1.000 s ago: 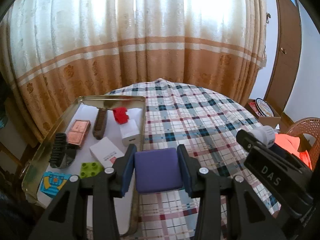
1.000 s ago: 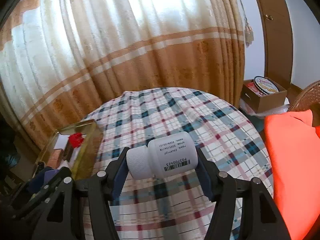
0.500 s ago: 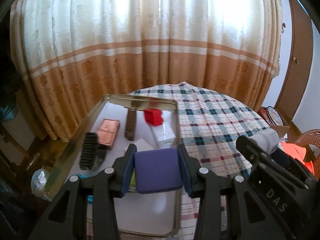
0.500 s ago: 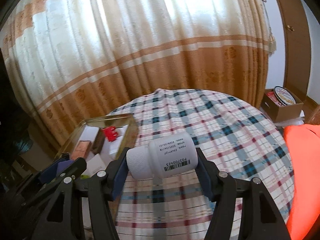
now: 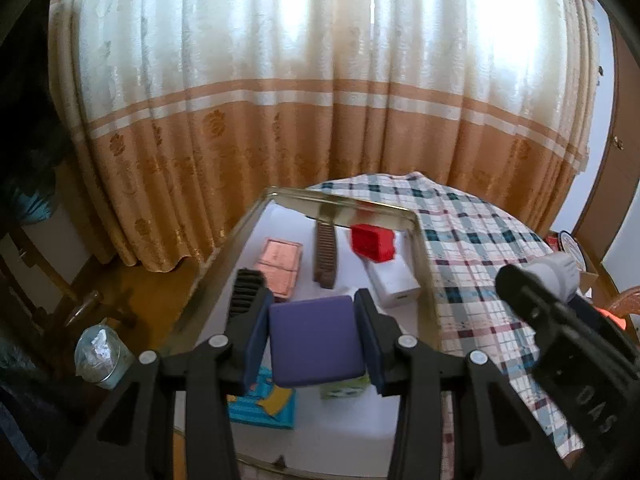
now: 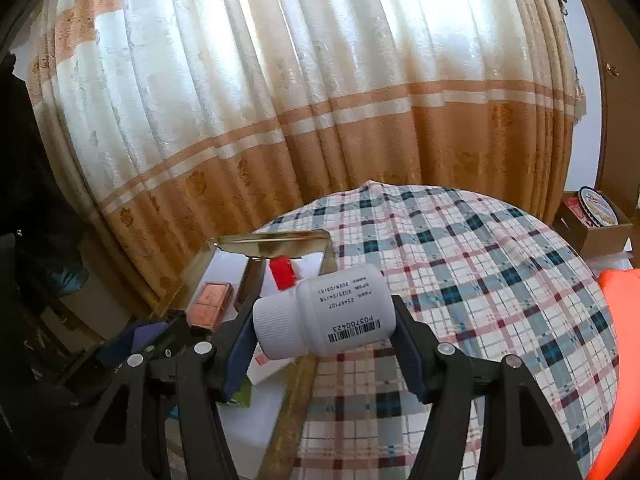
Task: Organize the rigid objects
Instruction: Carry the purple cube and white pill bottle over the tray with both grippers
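Purple block and white bottle carried at the tray

Purple block (image 5: 316,340) sits clenched in the left gripper (image 5: 314,344), hovering over the gold tray (image 5: 424,240) interior, so that hand is nearer. White bottle (image 6: 332,316) lies sideways, clamped in the right gripper (image 6: 324,336) above the tray's right rim, cap pointing left, long axis across the jaws

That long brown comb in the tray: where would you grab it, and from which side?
Grip the brown comb mid-length across its narrow width, coming from above. It lies flat, and the pink box and red block leave only narrow gaps on either side.
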